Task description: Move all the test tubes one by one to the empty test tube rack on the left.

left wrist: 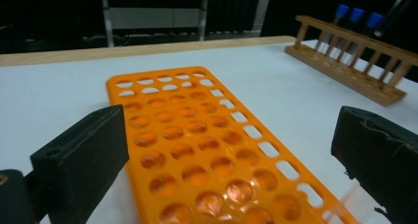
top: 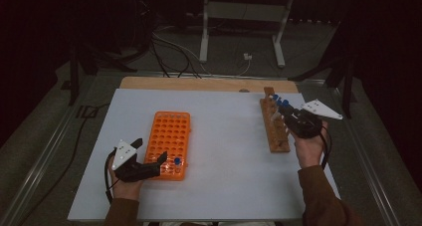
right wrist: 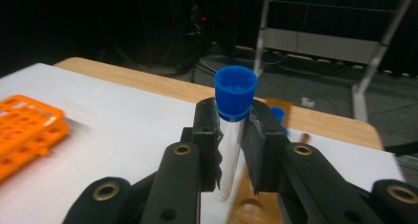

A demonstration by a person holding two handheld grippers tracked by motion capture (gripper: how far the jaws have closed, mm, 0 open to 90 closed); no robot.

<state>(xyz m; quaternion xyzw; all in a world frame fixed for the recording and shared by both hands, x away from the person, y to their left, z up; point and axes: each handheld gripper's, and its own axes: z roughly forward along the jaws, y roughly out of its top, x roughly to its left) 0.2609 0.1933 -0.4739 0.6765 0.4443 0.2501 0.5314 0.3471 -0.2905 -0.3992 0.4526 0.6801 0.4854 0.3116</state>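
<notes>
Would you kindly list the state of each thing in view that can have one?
Right gripper: shut on a tube, above the wooden rack.
Tube: clear, blue cap on, upright between the jaws.
Left gripper: open, jaws either side of the orange rack's near end.
Orange rack: flat on the table, one blue-capped tube at its near end, other holes empty.
Wooden rack: on the table, blue-capped tubes at its far end.
</notes>
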